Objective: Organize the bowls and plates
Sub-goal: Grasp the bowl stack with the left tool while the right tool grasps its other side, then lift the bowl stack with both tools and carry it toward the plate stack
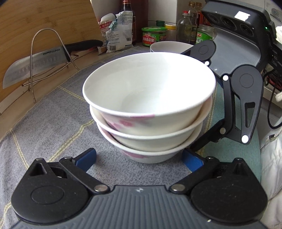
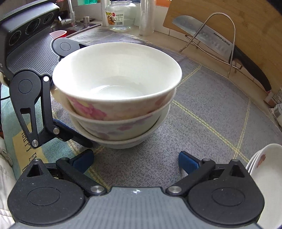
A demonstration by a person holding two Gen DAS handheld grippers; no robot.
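Note:
A stack of three white bowls with pink flower prints [image 1: 148, 105] stands on the grey mat, also in the right wrist view [image 2: 116, 95]. My left gripper [image 1: 139, 161] is open, its blue-padded fingers on either side of the bottom bowl's base. My right gripper [image 2: 135, 161] is open and empty, just short of the stack's near side. Each gripper shows in the other's view, beside the stack: the right one [image 1: 234, 98] and the left one [image 2: 35, 98]. More white bowls stand behind the stack [image 1: 169, 46] and at the right edge [image 2: 264, 169].
A cleaver [image 1: 35, 65] leans in a wire rack against a bamboo board [image 1: 44, 21]. Jars, bottles and a bag [image 1: 119, 30] stand at the back. A glass jar [image 2: 121, 14] and a sink tap are behind the mat [image 2: 211, 109].

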